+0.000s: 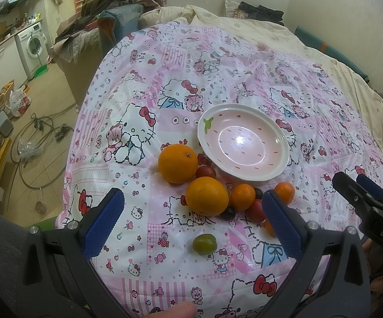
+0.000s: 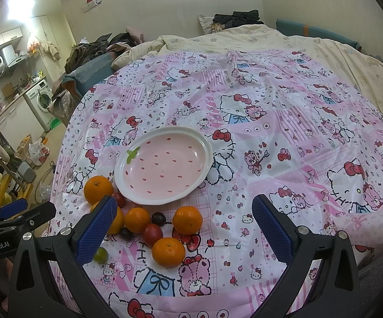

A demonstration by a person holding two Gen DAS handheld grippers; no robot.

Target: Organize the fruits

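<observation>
A pink strawberry-print plate [image 1: 279, 159] [image 2: 202, 143] lies empty on a Hello Kitty cloth. In front of it sit two large oranges [image 1: 177, 163] [image 1: 206, 195], smaller mandarins [image 1: 242, 196] [image 2: 168, 252] [image 2: 187, 220], red cherry tomatoes [image 1: 206, 171] [image 2: 152, 234], dark grapes [image 1: 227, 213] [image 2: 159, 217] and one green fruit [image 1: 204, 243] [image 2: 101, 255]. My left gripper [image 1: 191, 212] is open and empty, just short of the fruit pile. My right gripper [image 2: 183, 220] is open and empty, with the mandarins between its fingers' line of sight. The right gripper also shows at the right edge of the left wrist view [image 1: 363, 198].
The cloth [image 2: 284, 137] covers a bed with a cream quilt [image 2: 324, 53] behind. Clothes are piled at the back left [image 1: 106, 13]. A washing machine [image 1: 32, 45], hoses and bags stand on the floor to the left.
</observation>
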